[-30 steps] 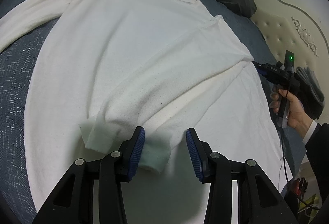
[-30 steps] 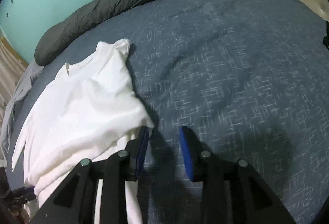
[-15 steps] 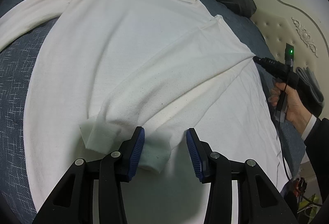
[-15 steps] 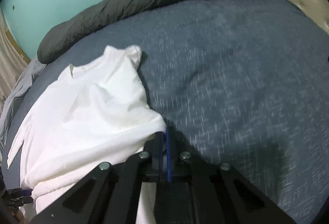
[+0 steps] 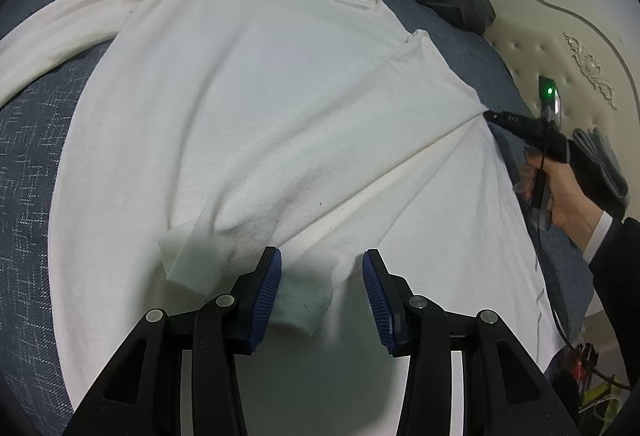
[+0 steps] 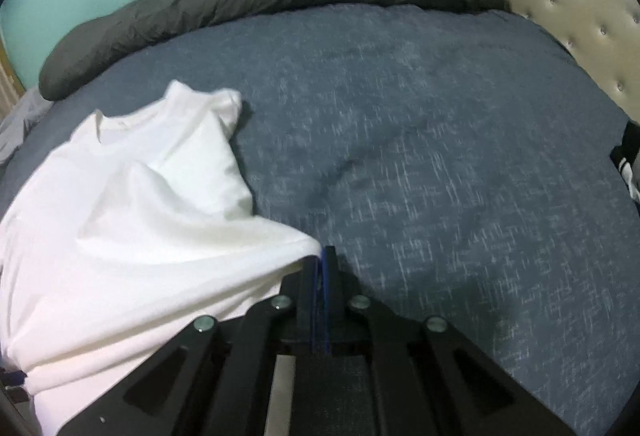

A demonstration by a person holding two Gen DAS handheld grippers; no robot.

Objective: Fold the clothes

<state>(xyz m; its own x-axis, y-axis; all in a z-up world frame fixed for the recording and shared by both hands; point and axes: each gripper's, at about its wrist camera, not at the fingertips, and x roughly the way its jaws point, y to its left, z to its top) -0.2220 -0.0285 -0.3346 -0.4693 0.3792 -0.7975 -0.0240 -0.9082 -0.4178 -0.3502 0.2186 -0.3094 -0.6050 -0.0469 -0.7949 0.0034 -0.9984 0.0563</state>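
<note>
R tongs (image 6: 320,268) now clamped on white sweater (image 5: 248,107) edge, fabric bunched

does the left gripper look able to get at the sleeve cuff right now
Probably yes. The left gripper hangs open just over the folded sleeve cuff, which lies flat on the white sweater with nothing over it. The right gripper is off at the sweater's side edge.

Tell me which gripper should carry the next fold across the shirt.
Right, most likely. The right gripper is shut on the white shirt at its side edge, cloth pulled taut. The left gripper is open above the folded sleeve cuff, holding nothing.
</note>
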